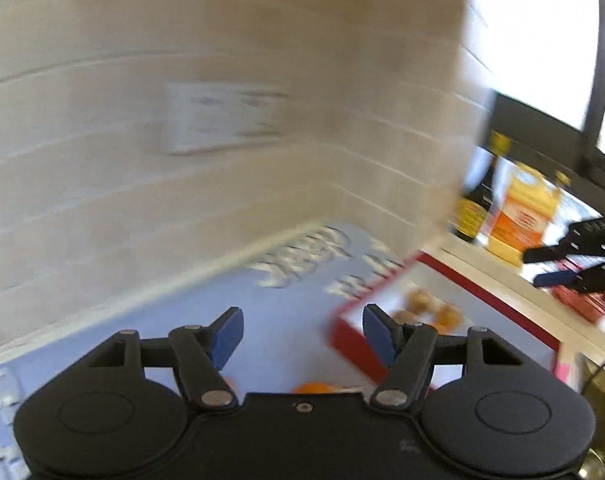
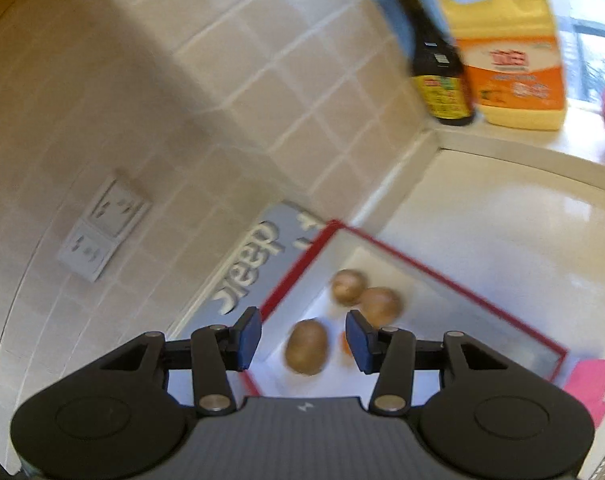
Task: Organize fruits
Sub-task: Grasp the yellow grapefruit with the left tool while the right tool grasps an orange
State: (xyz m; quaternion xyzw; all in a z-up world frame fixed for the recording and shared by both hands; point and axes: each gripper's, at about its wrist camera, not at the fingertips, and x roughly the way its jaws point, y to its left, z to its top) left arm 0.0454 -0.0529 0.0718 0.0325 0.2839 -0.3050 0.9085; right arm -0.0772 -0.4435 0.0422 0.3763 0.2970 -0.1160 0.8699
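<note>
I see a beige tiled wall (image 2: 262, 92) with a double socket (image 2: 102, 228) on my left, meeting a pale counter (image 2: 502, 232). A blue printed mat (image 2: 258, 256) lies along the wall under a red-rimmed tray (image 2: 454, 280) holding three brown fruits (image 2: 306, 346). Behind stand a dark bottle (image 2: 438, 72) and yellow jug (image 2: 510, 60). My left gripper (image 1: 302, 336) and right gripper (image 2: 304, 334) are both spread, empty.

Three brown, oval fruits (image 2: 306, 347) lie inside a shallow white tray with a red rim (image 2: 454, 280): two touching toward the far side, one apart, nearer. An orange fruit (image 2: 344, 343) shows partly beside the near one. All blurred.
</note>
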